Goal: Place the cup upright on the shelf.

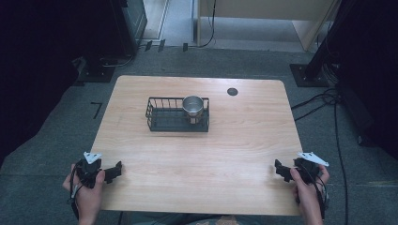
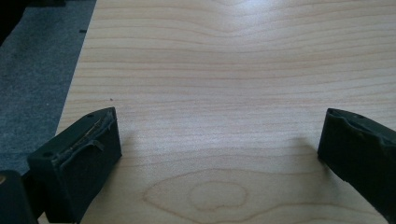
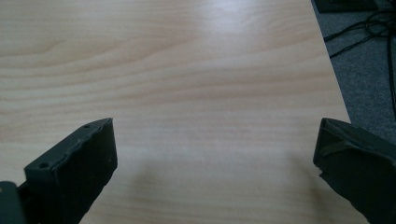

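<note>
A black wire basket (image 1: 159, 123) sits on the far middle of the wooden table (image 1: 197, 159), and a shiny metal cup (image 1: 193, 106) stands upright in its right end. My left gripper (image 1: 114, 170) rests at the table's near left edge, held in a hand, far from the basket. In the left gripper view my left gripper (image 2: 219, 140) is open over bare wood. At the near right edge is my right gripper (image 1: 280, 169), also hand-held. The right gripper view has my right gripper (image 3: 215, 144) open, with only wood between its jaws.
A small dark round grommet (image 1: 232, 91) lies in the tabletop at the back right. Grey carpet surrounds the table, with cables (image 1: 324, 101) and a dark stand base (image 1: 307, 75) at the right and dark equipment (image 1: 122, 28) at the back left.
</note>
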A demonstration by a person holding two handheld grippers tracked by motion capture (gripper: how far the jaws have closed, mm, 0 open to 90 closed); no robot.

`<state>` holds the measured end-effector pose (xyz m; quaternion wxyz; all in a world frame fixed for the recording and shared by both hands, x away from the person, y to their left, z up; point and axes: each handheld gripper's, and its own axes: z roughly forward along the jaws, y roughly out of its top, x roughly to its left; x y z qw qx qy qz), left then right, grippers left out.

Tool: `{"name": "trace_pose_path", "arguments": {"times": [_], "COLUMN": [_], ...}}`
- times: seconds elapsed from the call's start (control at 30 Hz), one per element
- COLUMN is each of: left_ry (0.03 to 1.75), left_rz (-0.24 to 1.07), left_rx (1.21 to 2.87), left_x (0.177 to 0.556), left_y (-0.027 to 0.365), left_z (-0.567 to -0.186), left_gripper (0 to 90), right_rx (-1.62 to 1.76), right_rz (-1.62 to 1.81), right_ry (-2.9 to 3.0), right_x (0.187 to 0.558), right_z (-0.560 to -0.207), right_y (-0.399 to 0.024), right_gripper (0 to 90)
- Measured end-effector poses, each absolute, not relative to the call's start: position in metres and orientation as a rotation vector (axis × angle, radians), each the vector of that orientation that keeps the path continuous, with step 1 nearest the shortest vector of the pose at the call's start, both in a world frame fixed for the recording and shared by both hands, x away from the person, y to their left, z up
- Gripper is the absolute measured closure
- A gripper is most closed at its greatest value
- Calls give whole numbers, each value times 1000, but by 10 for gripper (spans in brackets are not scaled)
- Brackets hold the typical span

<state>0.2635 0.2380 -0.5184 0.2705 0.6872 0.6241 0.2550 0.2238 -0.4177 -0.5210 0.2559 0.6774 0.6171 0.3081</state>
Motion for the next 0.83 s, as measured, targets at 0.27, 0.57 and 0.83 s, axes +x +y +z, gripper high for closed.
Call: {"name": "trace_pose_path", "arguments": {"times": [0.27, 0.57, 0.83], "left_ry": [1681, 1682, 1682], "left_rz": [687, 687, 687], "left_rx": [1852, 1852, 1851], "left_x": [263, 263, 263], "left_y": [238, 238, 238], "left_z": [-518, -518, -518], "left_gripper": [0, 0, 0], "right_rx": [1825, 1784, 1784], "right_rz": [783, 757, 757], "right_ry": [1695, 1735, 1735], "right_x": [210, 209, 209], "right_z": [-528, -529, -529], "right_y": [-419, -416, -416], "right_gripper": [0, 0, 0]}}
